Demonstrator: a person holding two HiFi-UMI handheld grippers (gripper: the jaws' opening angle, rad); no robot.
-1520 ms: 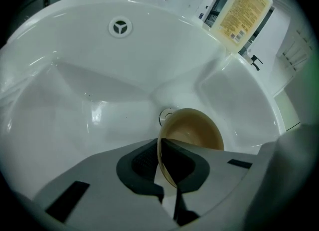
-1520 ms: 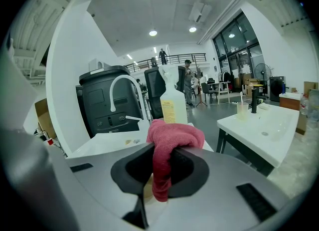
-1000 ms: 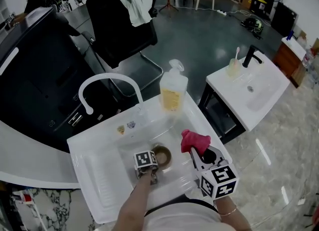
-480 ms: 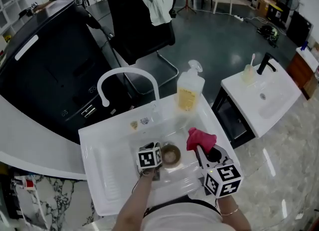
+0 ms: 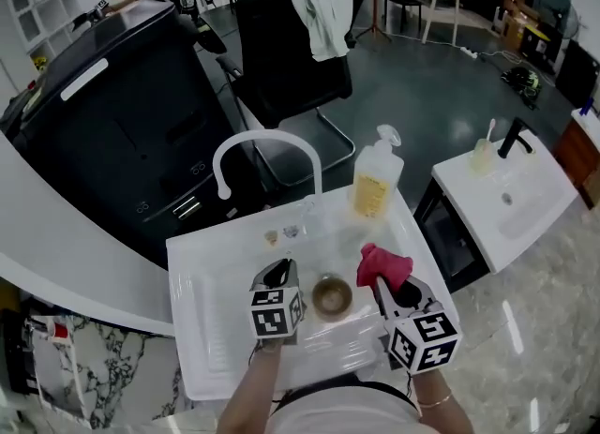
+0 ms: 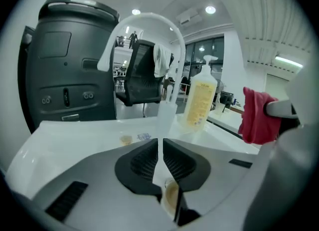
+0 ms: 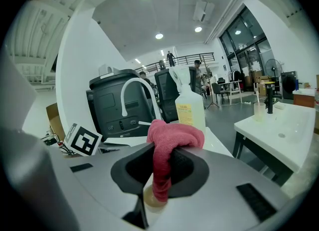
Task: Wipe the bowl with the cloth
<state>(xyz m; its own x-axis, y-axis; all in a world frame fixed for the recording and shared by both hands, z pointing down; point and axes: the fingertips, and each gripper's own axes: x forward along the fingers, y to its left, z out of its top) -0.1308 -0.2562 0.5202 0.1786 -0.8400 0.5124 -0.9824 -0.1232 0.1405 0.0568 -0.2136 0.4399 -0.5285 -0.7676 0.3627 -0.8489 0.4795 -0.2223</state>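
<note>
**Bowl stands free in the sink, cloth ready beside it**

The small round tan bowl [image 5: 330,296] sits upright on the floor of the white sink basin [image 5: 211,277], between the two grippers and held by neither. Just to its right, the bunched red cloth [image 5: 382,265] is clamped firmly in the jaws of the right gripper [image 7: 162,159]. A fold hangs below the pads and another puffs out above them. The cloth is close to the bowl's rim but does not look to be touching it.

The left gripper [image 6: 159,147] hangs above and just left of the bowl. Its jaws have just been closing and now stand a thin slit apart, with nothing between them. The bowl shows only underneath, through the gap.

The wipe itself seems not yet begun. To do it well, the left gripper would likely have to spread its jaws again and pinch the rim, since a light bowl could skate on the smooth basin. The right should then lower the hanging fold inside and sweep round the wall, so that fabric meets the bowl rather than the hard jaws.

Behind the basin stand the white arched tap [image 5: 267,142] and a clear pump bottle of yellow liquid [image 5: 377,187], well clear of the work.
</note>
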